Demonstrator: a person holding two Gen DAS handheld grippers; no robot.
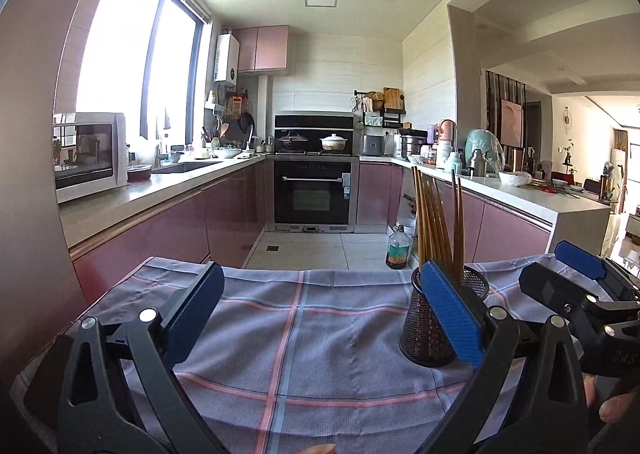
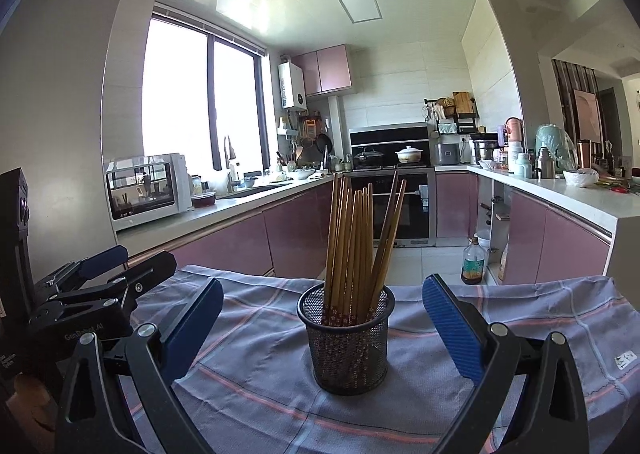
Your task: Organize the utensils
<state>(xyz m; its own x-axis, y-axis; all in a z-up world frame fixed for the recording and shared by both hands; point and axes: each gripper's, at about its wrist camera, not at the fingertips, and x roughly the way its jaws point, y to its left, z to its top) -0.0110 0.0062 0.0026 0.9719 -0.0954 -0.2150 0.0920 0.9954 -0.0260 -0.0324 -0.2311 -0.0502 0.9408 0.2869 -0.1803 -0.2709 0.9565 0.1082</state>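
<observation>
Plaid tablecloth (image 2: 280, 394) covers the table. Black mesh holder (image 2: 349, 338) stands upright at centre, 12 o'clock from the right gripper (image 2: 322, 324), which is released and empty. Left gripper (image 1: 320, 312), holder at its 2 o'clock, also released, empty. Wooden chopsticks (image 2: 354, 238) stand bundled inside. Judgement: little remains; if re-gripping, close on the shafts without tipping the holder.

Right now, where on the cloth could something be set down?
The checked cloth lies bare left of the mesh holder, toward the left gripper, and bare again to the holder's right, up to the cloth's edge. The holder itself is packed with chopsticks. The right gripper brackets it.
</observation>
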